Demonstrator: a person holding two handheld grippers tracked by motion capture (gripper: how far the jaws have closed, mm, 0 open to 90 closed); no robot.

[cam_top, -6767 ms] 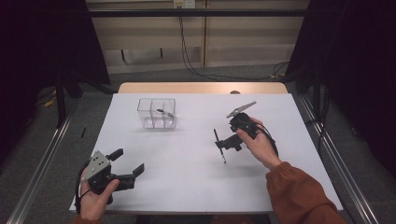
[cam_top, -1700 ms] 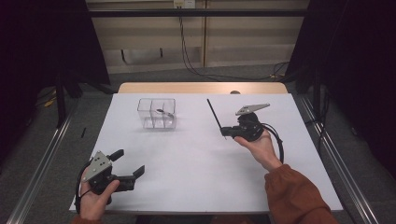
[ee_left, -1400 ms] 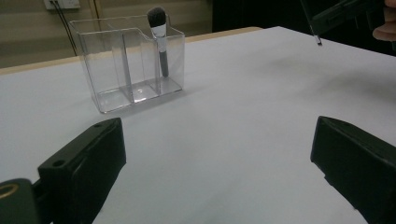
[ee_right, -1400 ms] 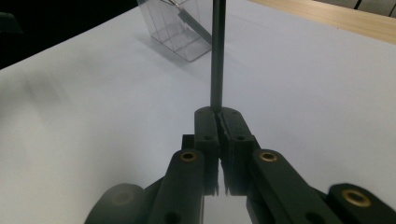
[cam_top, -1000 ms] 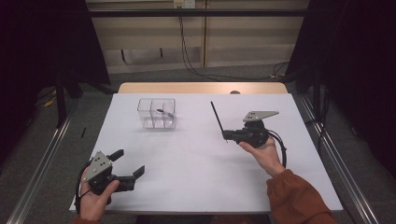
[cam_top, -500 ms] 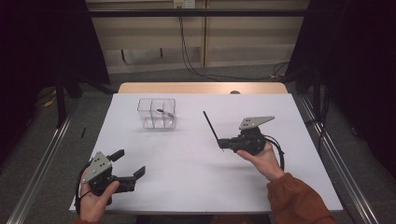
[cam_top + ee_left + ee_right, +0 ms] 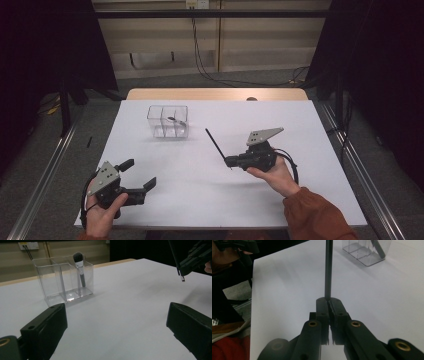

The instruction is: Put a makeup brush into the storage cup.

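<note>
While my right hand-held gripper [image 7: 231,161] pinched the thin black stick [image 7: 216,144] near its lower end, above the desk's [image 7: 300,125] middle, I judged it light, stiff and slippery, best gripped low. It pointed toward the clear organizer [image 7: 168,120] near the far edge. My left hand-held gripper [image 7: 140,177] rested spread at the near-left corner.

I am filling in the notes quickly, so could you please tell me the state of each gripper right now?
Left gripper: open, holding nothing.
Right gripper: shut on a thin black stick.
</note>
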